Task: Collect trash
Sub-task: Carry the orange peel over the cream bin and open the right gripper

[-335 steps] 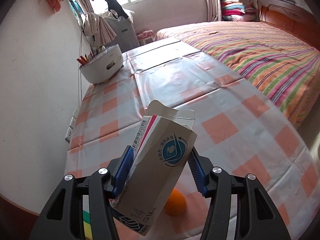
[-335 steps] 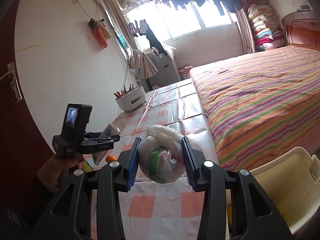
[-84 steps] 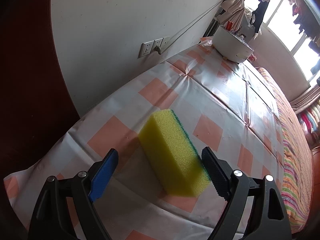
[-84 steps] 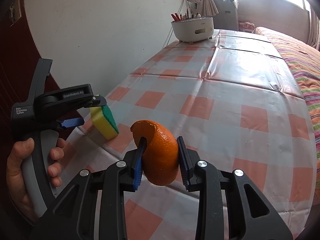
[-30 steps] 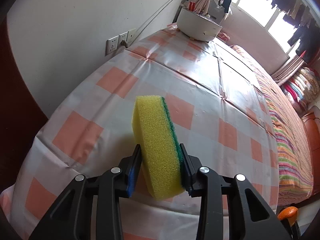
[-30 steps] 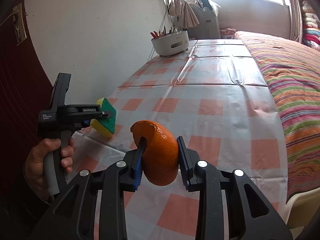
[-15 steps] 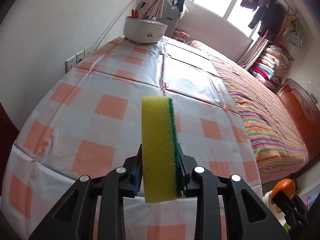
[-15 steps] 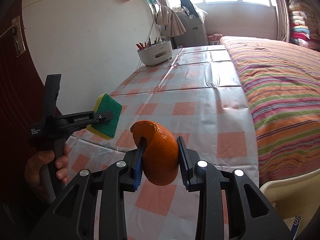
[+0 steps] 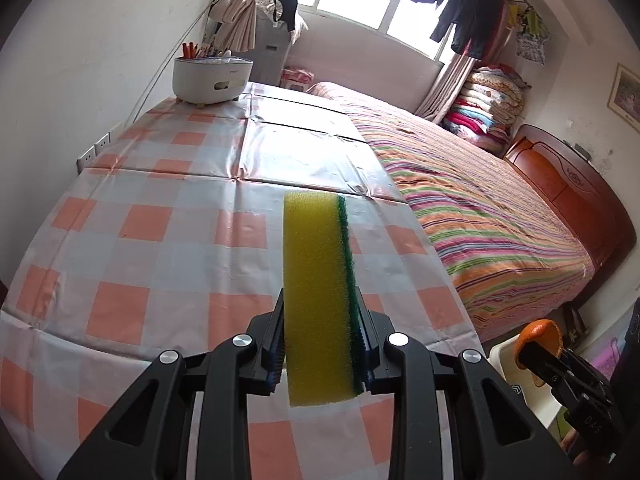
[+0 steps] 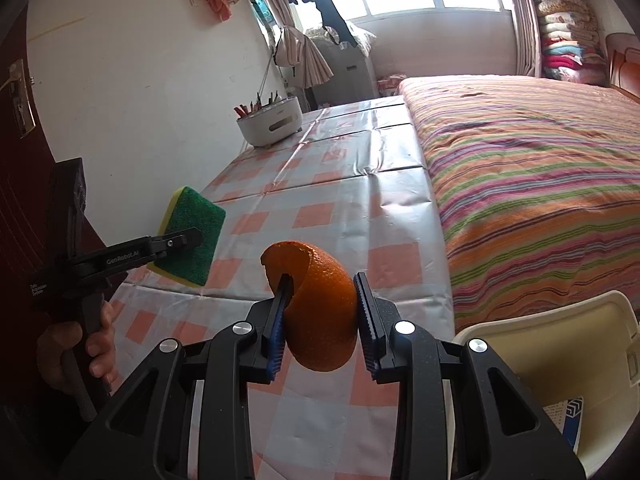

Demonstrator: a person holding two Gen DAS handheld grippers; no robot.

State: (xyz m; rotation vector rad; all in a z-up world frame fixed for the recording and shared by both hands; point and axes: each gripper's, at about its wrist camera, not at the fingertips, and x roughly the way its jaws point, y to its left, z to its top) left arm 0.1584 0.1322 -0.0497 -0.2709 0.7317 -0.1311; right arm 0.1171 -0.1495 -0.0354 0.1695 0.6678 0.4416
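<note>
— Two grippers, both loaded? 
— Yes. Right gripper (image 10: 320, 320) pinches an orange peel (image 10: 318, 308) just beside the cream bin (image 10: 560, 344); left gripper (image 9: 322, 338), jaws having just closed tighter, clamps the sponge (image 9: 316, 292) upright above the checkered table (image 9: 160, 240). 
— Beyond? 
— White holder (image 9: 212, 80), striped bed (image 9: 480, 216).

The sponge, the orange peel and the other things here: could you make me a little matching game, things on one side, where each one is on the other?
Things:
1. sponge
2. orange peel
3. white pot of utensils
4. cream bin

Places:
A. far end of the checked tablecloth
B. between the right gripper pads
C. below the table's near corner, beside the bed
D. between the left gripper pads

Pairs: 1-D, 2-B, 3-A, 4-C
</note>
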